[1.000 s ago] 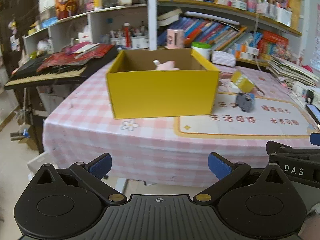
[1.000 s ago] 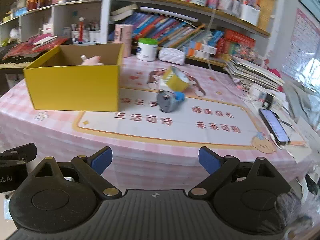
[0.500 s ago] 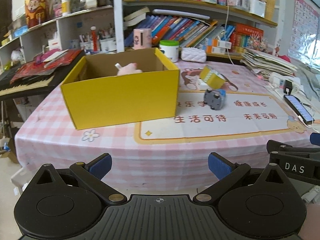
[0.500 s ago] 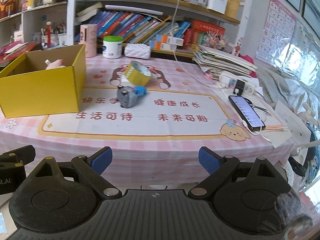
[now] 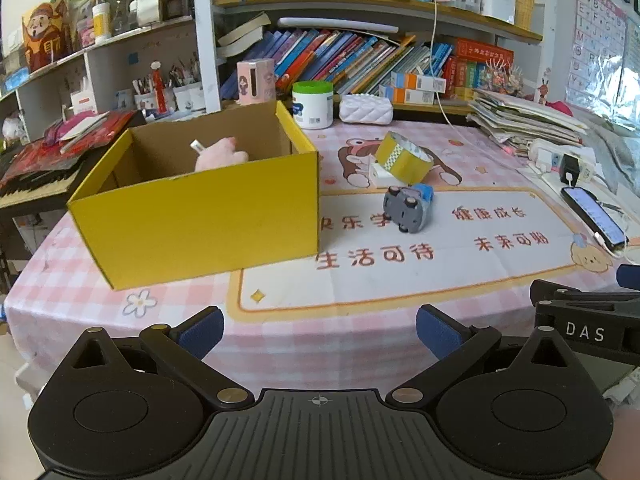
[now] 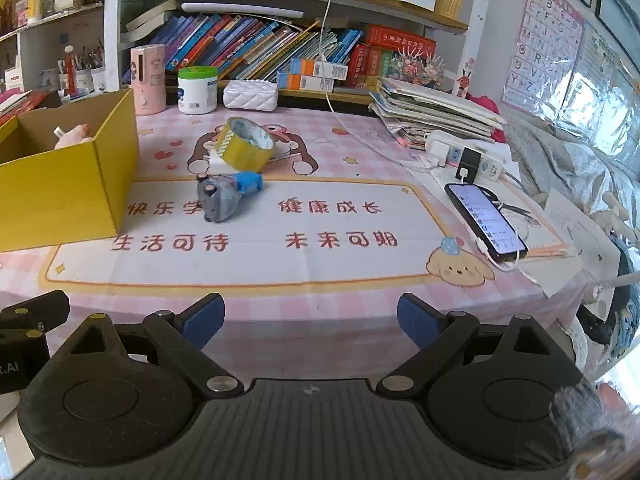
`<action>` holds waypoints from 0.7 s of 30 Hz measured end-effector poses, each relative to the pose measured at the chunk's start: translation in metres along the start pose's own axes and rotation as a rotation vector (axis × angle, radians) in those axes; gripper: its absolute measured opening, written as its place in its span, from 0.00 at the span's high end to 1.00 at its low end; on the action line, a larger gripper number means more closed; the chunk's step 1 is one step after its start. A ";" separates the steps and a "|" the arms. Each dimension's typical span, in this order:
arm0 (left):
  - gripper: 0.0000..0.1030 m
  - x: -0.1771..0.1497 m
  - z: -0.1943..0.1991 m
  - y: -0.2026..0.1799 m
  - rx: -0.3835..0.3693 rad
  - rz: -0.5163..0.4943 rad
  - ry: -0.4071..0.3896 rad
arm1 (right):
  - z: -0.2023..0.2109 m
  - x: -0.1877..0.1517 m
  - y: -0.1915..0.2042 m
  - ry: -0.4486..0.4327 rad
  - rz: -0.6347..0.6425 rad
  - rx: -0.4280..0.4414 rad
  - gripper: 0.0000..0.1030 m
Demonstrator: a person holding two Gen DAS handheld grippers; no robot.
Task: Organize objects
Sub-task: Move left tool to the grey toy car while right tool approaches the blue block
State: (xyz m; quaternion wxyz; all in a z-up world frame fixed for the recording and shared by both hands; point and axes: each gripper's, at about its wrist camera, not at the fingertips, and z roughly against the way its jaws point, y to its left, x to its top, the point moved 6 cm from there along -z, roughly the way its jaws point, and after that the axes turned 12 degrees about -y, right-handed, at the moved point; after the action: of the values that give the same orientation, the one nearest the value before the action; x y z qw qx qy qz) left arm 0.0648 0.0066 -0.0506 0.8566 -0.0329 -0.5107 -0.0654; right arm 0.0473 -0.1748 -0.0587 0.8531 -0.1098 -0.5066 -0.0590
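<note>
The task stood partly complete. The yellow box (image 5: 200, 216) sat toward the left edge of the desk (image 5: 360, 288), and one pink soft toy (image 5: 222, 156) already lay inside it, against the far wall. Two items were left outside the box: a grey and blue toy car (image 6: 226, 194), tipped on its side with wheels exposed, near the middle of the desk just right of the box, and a roll of yellow tape (image 6: 246, 144), tilted on a small white object just behind the car. A phone (image 6: 484, 222) lay near the right edge on its cable; whether it belonged to the task could not be determined. The left claw (image 5: 318, 330) and the right claw (image 6: 310, 320) were both spread wide and empty, held off the near edge of the desk, well apart from every item. Judged from this layout, the car and the tape remained to be placed in the box, the car being the nearer to both claws.
</note>
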 end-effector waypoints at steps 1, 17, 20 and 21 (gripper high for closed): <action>0.00 0.002 -0.003 -0.002 0.000 -0.002 0.000 | -0.004 0.003 -0.002 0.001 -0.003 0.000 0.09; 0.06 0.039 -0.058 -0.034 -0.024 0.002 -0.022 | -0.071 0.055 -0.027 -0.058 -0.035 0.061 0.12; 0.09 0.043 -0.069 -0.046 -0.039 -0.006 -0.012 | -0.084 0.063 -0.033 -0.069 -0.048 0.080 0.13; 0.10 0.044 -0.072 -0.052 -0.083 -0.029 -0.008 | -0.088 0.066 -0.035 -0.069 -0.051 0.085 0.14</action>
State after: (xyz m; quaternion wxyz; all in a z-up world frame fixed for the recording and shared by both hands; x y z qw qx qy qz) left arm 0.1401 -0.0567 -0.0469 0.8515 -0.0611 -0.5113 -0.0989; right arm 0.1466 -0.2299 -0.0374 0.8373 -0.0625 -0.5404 -0.0556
